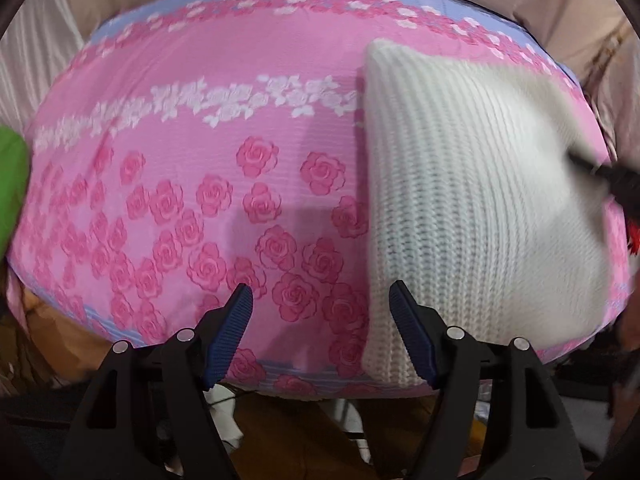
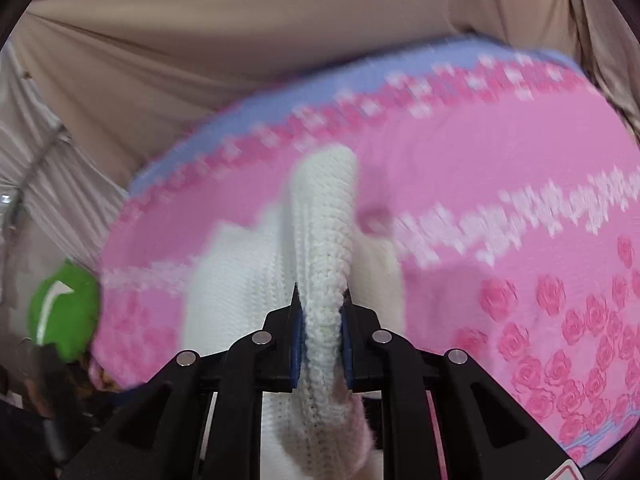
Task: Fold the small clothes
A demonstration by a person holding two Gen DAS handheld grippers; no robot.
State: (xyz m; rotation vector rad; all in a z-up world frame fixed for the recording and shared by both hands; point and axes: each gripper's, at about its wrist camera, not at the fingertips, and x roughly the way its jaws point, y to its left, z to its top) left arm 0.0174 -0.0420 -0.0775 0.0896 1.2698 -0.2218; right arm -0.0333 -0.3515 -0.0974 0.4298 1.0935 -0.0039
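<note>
A white ribbed knit garment point(image 1: 472, 208) lies on the right half of a table with a pink rose-print cloth point(image 1: 224, 128). My left gripper point(image 1: 320, 296) is open and empty, just above the near edge of the cloth, its right finger point(image 1: 408, 328) over the garment's near left corner. My right gripper point(image 2: 322, 304) is shut on a bunched fold of the white knit garment point(image 2: 324, 240) and lifts it off the cloth; the rest of the garment hangs and lies beneath. The right gripper's tip point(image 1: 600, 172) shows at the garment's right edge in the left wrist view.
A green object point(image 1: 12, 184) sits at the table's left edge and also shows in the right wrist view point(image 2: 64, 312). Beige curtains point(image 2: 200, 40) surround the table behind and at the sides. Brown floor and clutter point(image 1: 288, 432) lie below the near edge.
</note>
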